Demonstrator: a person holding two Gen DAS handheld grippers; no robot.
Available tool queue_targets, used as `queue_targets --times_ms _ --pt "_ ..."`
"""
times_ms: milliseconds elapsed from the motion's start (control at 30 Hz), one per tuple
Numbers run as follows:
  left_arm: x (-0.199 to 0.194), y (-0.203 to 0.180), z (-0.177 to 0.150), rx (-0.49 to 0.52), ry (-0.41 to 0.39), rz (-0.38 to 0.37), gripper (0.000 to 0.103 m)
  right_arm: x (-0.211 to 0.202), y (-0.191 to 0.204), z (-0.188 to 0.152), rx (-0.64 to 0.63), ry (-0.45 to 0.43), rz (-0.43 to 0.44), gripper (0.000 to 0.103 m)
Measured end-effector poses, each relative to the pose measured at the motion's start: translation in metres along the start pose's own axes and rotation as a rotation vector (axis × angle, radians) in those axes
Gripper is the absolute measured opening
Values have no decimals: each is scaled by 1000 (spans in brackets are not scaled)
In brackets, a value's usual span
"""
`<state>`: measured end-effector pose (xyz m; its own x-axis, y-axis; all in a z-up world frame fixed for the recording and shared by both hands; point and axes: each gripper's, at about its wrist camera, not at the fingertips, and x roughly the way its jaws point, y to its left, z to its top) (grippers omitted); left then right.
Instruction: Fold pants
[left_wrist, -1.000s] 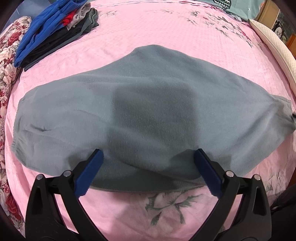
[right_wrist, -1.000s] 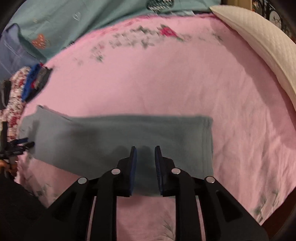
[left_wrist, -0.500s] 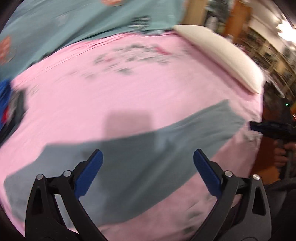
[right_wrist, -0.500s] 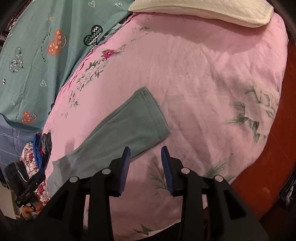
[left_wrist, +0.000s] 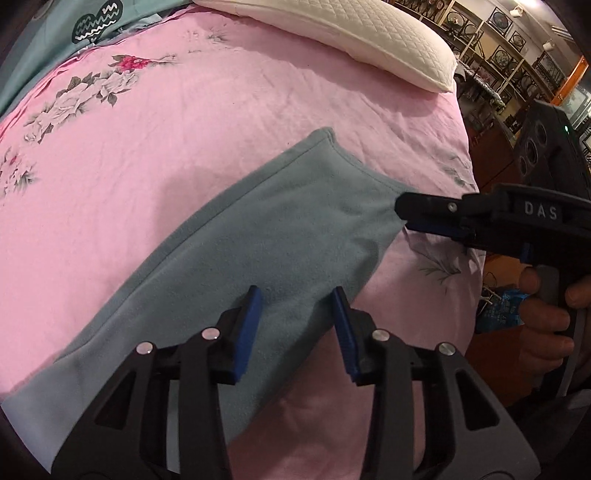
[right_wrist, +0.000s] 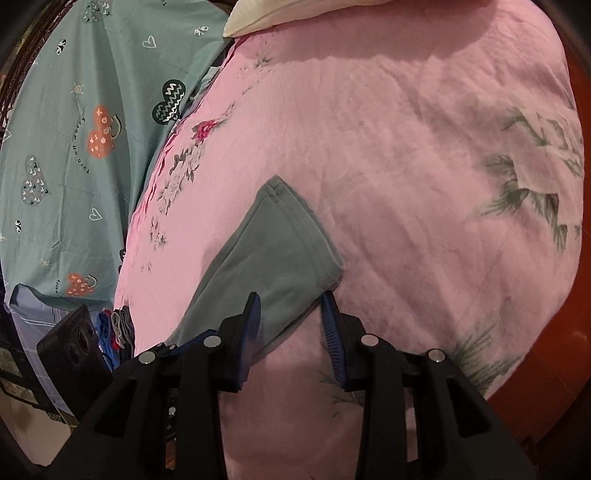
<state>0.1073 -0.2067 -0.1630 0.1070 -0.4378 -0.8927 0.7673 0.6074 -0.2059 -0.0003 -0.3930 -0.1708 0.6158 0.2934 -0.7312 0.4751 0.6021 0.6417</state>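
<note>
The grey-green pants (left_wrist: 280, 236) are lying flat on the pink floral bedspread (left_wrist: 155, 155) as a long folded strip, running diagonally toward the corner of the bed below the pillow. Their hemmed cuff end (right_wrist: 295, 225) is sitting nearest that corner, close to the bed's side edge, while the rest of the strip is trailing back toward the opposite side.

The left gripper (left_wrist: 297, 321) is hovering over the strip's near long edge, a little back from the cuff. Its jaws are closing, blue pads framing the fleece with cloth showing between them, and the pads are not pressing on it. The right gripper (right_wrist: 290, 325) is hanging over the cuff's near corner with its jaws partly spread; the cuff corner is showing in the gap, with the right-hand pad at the fabric's edge, and no pinch is visible. In the left wrist view this same tool is reaching in from the side, its tip at the cuff corner, with a person's hand (left_wrist: 546, 310) wrapping its handle.

A white quilted pillow (left_wrist: 354, 40) is lying along the bed's far edge. A teal patterned sheet (right_wrist: 74, 147) is bordering the bedspread, and a small stack of folded clothes (right_wrist: 116, 332) is sitting at the bed's distant end.
</note>
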Motion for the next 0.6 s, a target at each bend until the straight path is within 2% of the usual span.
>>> queue_targets --times_ms 133,233,367,467,533,600 --pt "4 -3 0 -3 2 18 41 14 12 6 -28 -6 -39 36" --pt "-1 -3 -3 11 4 41 42 21 14 10 -6 -7 -32 37" --pt "-3 0 -1 -11 0 23 42 20 4 13 21 -13 -36 5" --pt "-11 8 -1 -64 -4 8 42 12 10 12 -17 -42 -34 2" --pt "-30 19 -4 -102 -48 32 43 5 24 10 -80 -73 -49 2" --pt "-55 35 -11 -149 -100 57 49 0 42 9 -143 -98 -64 1"
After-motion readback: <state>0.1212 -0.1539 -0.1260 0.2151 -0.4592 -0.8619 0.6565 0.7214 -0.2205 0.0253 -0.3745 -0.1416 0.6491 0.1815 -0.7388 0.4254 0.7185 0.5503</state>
